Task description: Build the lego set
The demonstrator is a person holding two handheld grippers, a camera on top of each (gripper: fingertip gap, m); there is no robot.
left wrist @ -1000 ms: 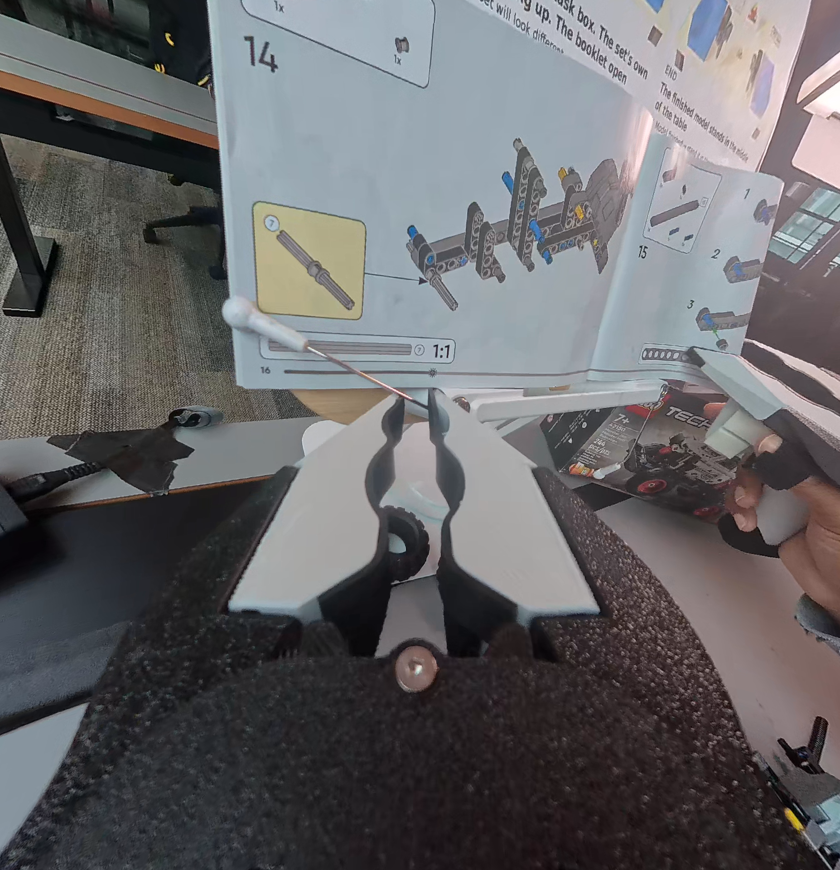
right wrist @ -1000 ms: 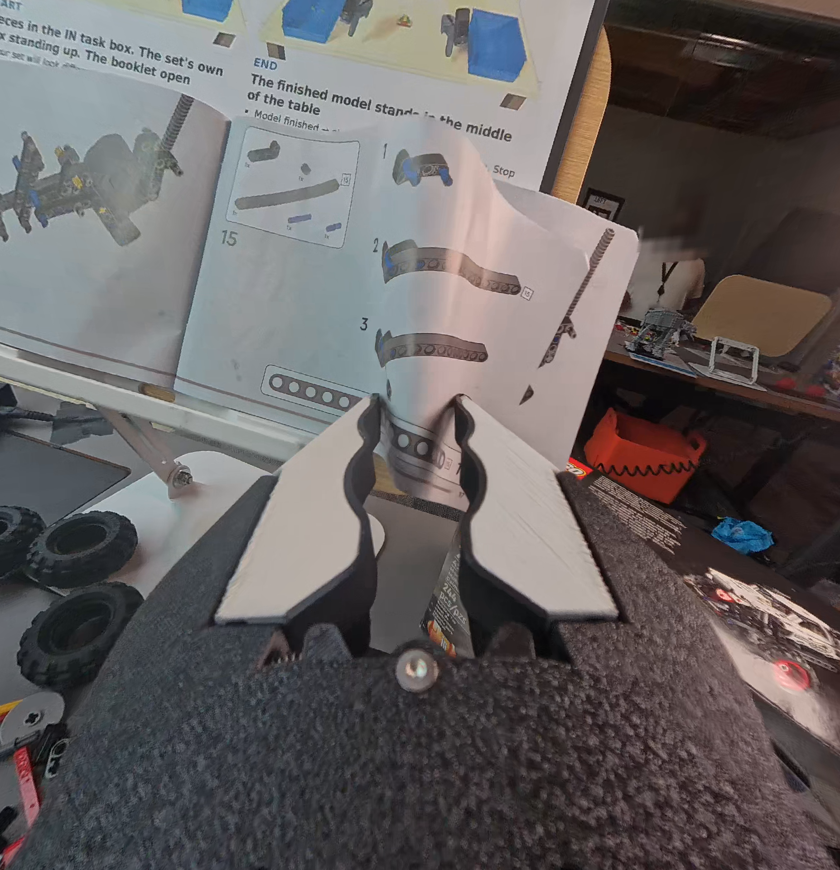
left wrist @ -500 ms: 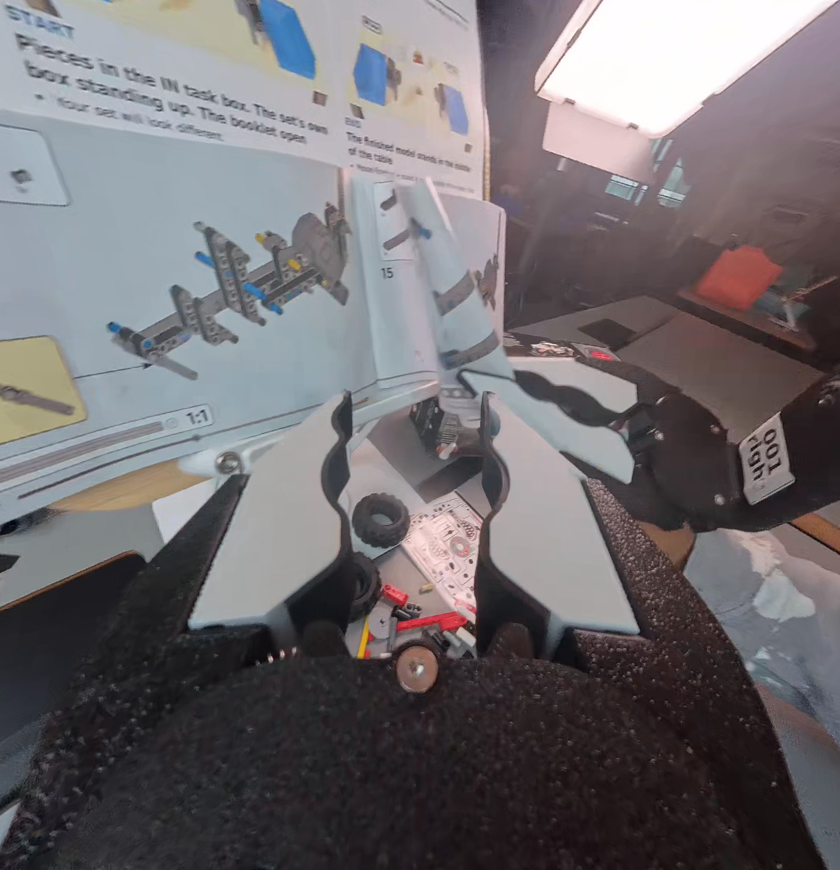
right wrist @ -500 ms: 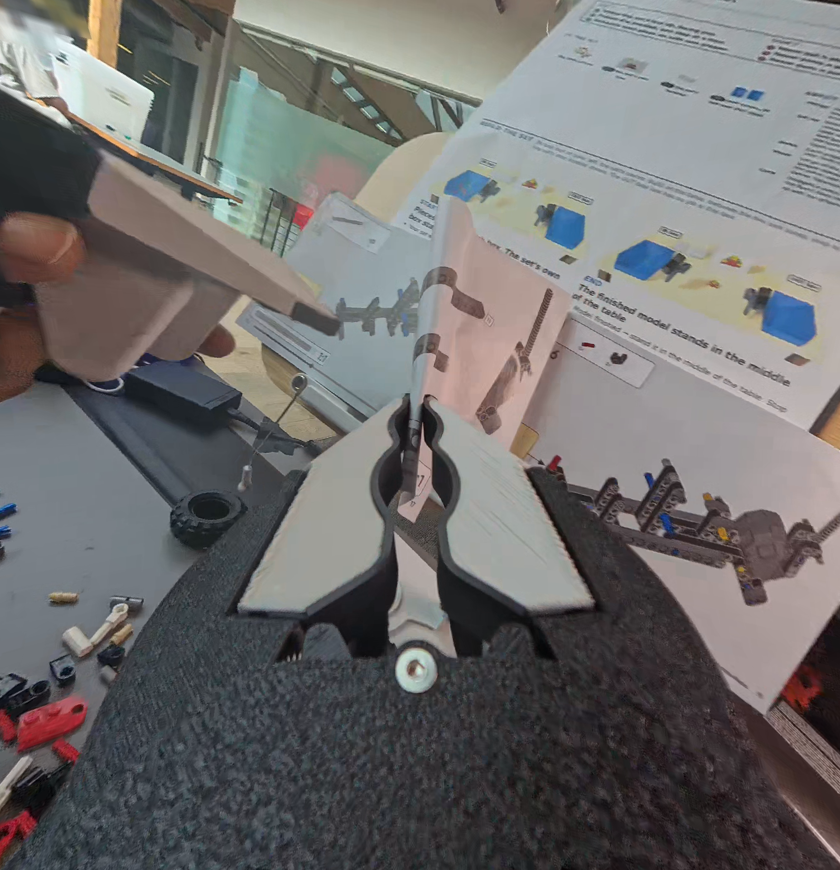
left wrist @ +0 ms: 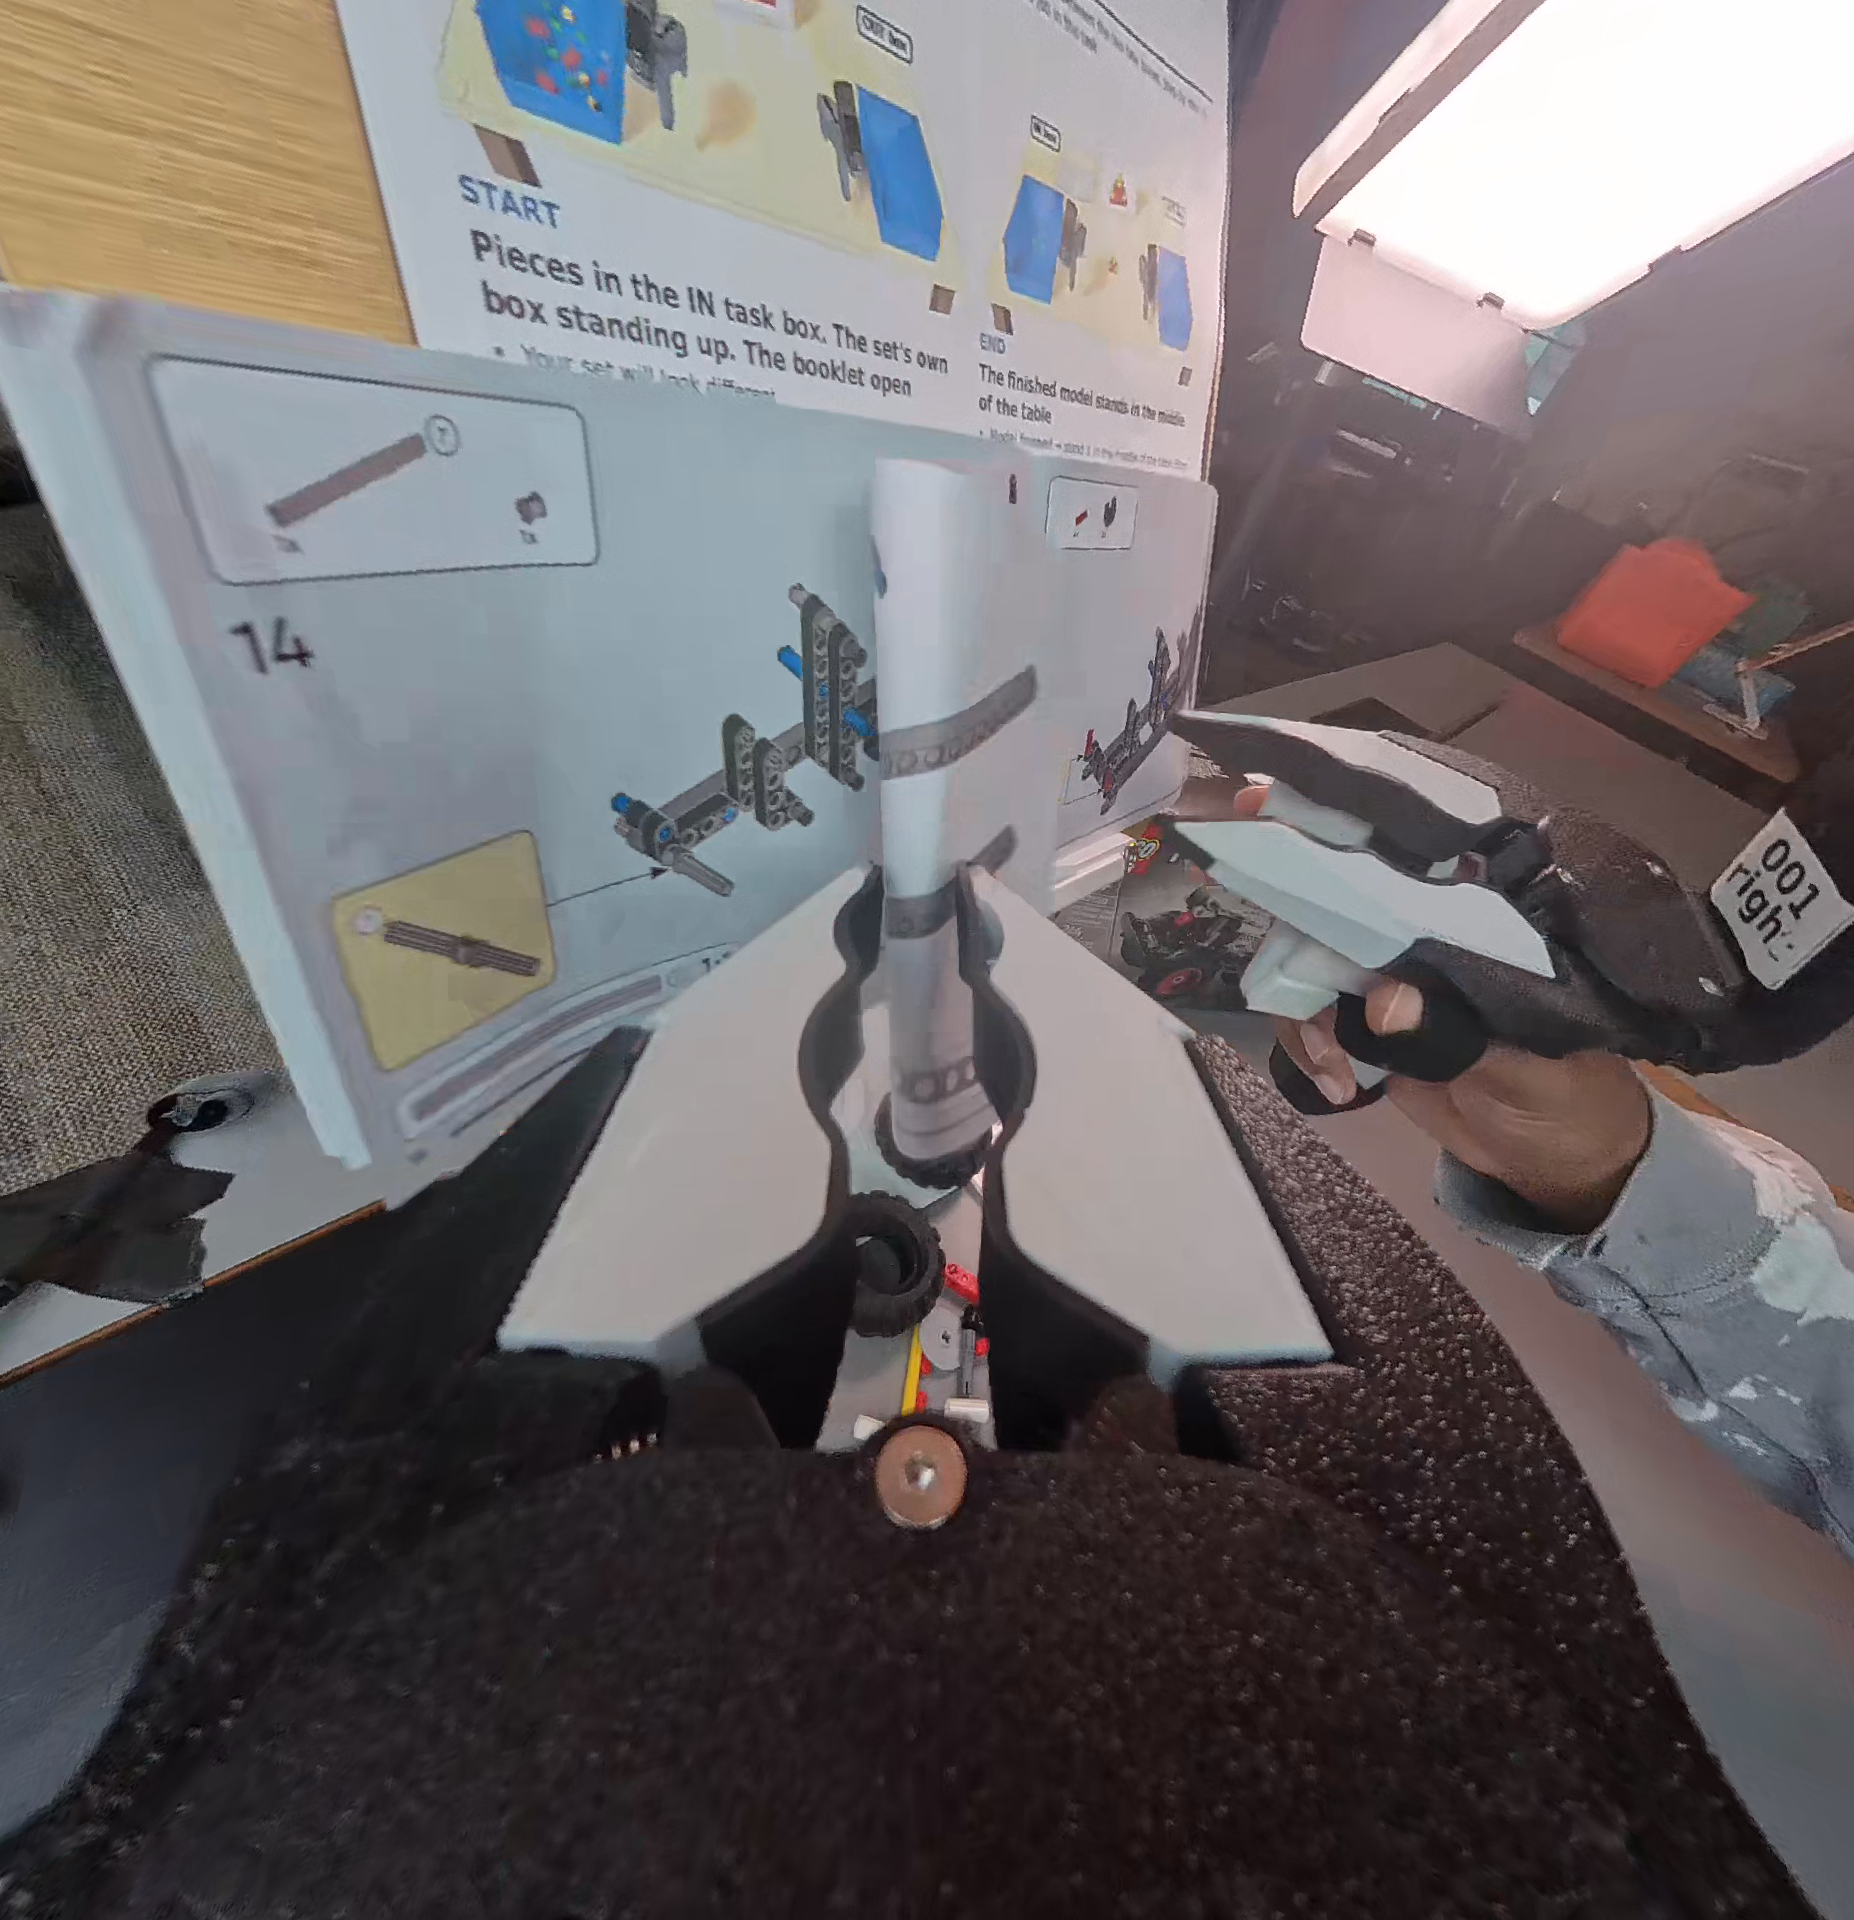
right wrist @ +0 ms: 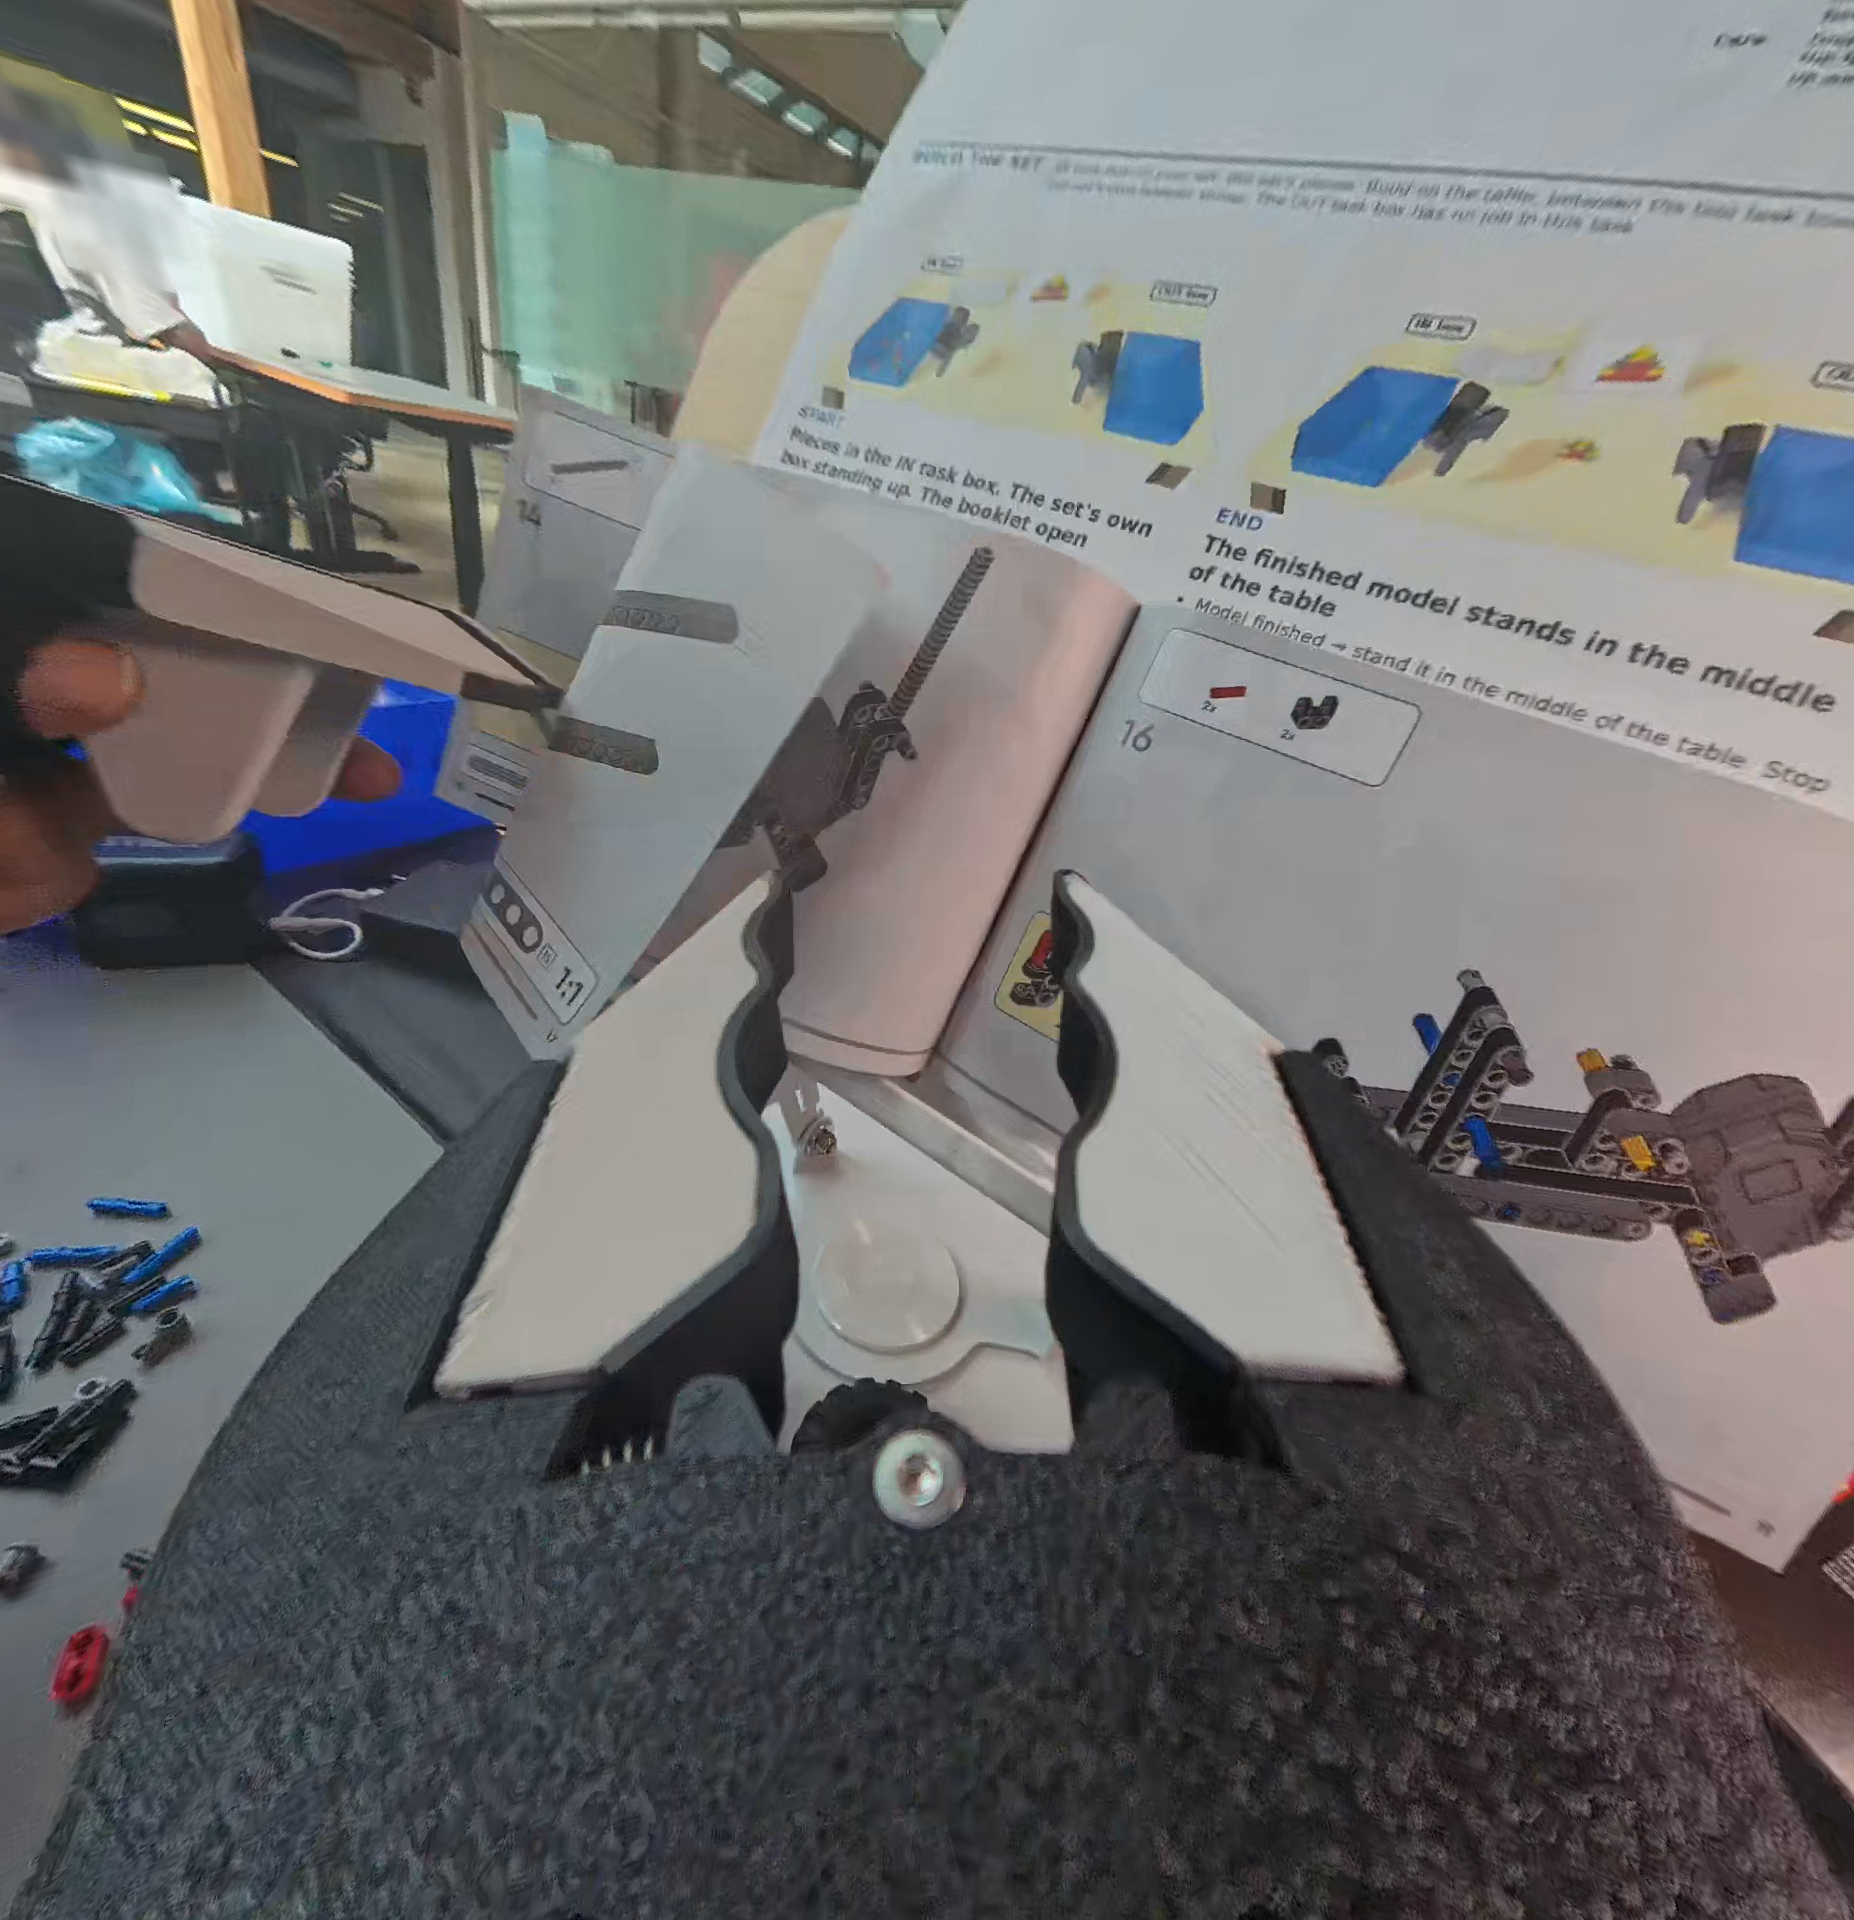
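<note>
Page-turn in progress, build still early.
Left gripper [left wrist: 918, 883] fingers sit narrow around the curled page [left wrist: 928, 727] at frame centre; whether they actually pinch it I cannot tell. Right gripper [right wrist: 918, 904] fingers stand wide, holding nothing, before the instruction booklet [right wrist: 1422, 883]. Loose lego pieces [right wrist: 61, 1309] lie unassembled at lower left on the worktop [right wrist: 175, 1091], so most assembly looks ahead.

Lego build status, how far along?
Done: no assembled model shows in either view; pins and a tyre lie loose. In hand: left gripper pinches a booklet page, standing curled; right gripper open, empty. Left: seemingly the whole build.
</note>
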